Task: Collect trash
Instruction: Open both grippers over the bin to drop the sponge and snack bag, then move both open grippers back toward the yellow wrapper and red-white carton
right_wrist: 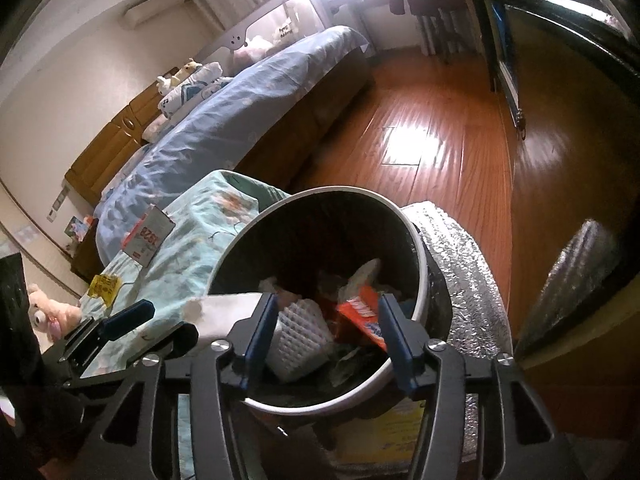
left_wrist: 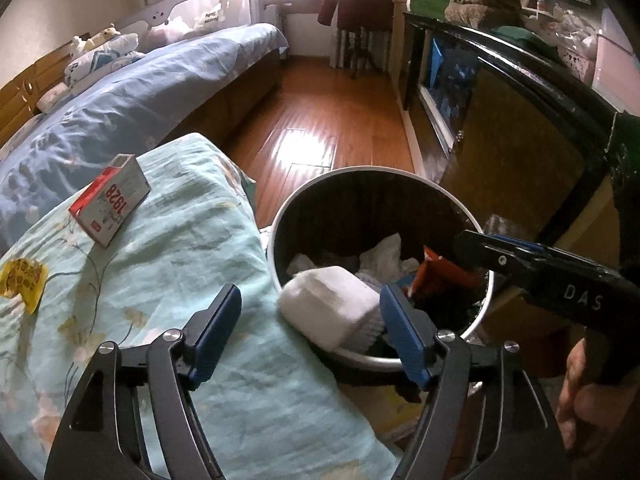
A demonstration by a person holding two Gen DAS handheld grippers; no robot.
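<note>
Both grippers point down at a slant over a round trash bin (left_wrist: 478, 322) that has a pale rim and a dark inner wall.

In the left wrist view, the left gripper (left_wrist: 310, 334) fills the lower part of the frame. Its fingers stand apart, and a white piece of tissue (left_wrist: 332, 308) lies between them on the bin's near rim, half over the cloth. It looks soft and folded, with an embossed edge. The pads do not press on it.

At the right edge of this view the right gripper (left_wrist: 466, 246) reaches in over the bin, and a hand (left_wrist: 580, 396) holds its black handle.

In the right wrist view, the right gripper's fingers also stand apart at the bottom centre, above the bin's opening. An orange snack packet (right_wrist: 360, 314) sits inside the bin, close to the right blue pad; I cannot tell if it touches the pad. White crumpled paper (left_wrist: 382, 258) lies deeper in the bin.

To the left of the bin there is a surface covered by a light green cloth (left_wrist: 180, 248) with a flower pattern. On the cloth lie a red and white carton (left_wrist: 110, 200) with an open end, at the upper left, and a yellow wrapper (left_wrist: 24, 280) at the left edge.

Behind, there are a bed (left_wrist: 132, 92) with a blue cover and a glossy wooden floor (left_wrist: 320, 120).
</note>
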